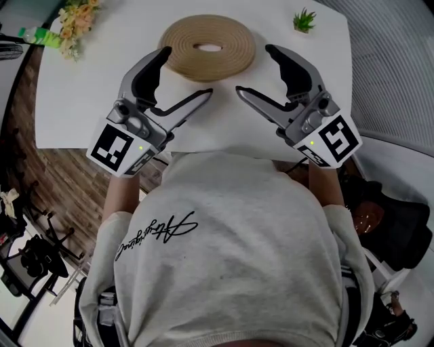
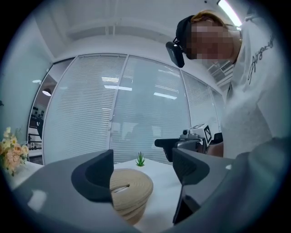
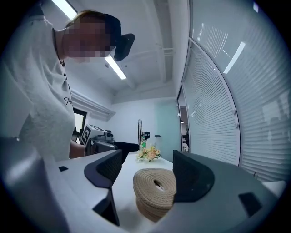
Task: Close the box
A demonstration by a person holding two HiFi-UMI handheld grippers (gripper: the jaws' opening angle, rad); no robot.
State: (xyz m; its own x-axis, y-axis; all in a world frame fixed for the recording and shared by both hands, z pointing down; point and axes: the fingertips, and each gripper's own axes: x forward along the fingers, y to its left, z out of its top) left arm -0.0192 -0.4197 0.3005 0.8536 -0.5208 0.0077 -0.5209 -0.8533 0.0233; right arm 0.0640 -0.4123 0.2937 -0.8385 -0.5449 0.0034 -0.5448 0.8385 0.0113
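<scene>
Your grey sweatshirt (image 1: 224,230) fills the near part of the head view. Beyond it you hold both grippers over the white bench (image 1: 81,115).

**State**
- The left gripper (image 1: 186,73) has its fingers (image 2: 93,177) spread and pinches nothing.
- The right gripper (image 1: 256,70) has its fingers (image 3: 193,177) spread and pinches nothing.
- The box (image 1: 203,59), a round woven-rope container, stands on the bench just ahead of the grippers, between them.
- Its lid (image 2: 132,184), the wider coil with a slot in the middle, lies on the body. In the left gripper view it looks tilted, so treat it as probably not seated.

**Procedure**
1. Bring one gripper to each side of the lid's rim, opposite each other.
2. Centre the lid over the body before you press.
3. Press straight down and evenly on both sides. The rope is likely to yield, so use light force.
4. Avoid sideways pushes, as the box may slide on the smooth bench.

**Count**
- Box: one, with one lid.
- Grippers: two, with two fingers each.
- Small green plant (image 1: 304,20): one.
- Bunch of flowers (image 1: 76,20): one.
</scene>
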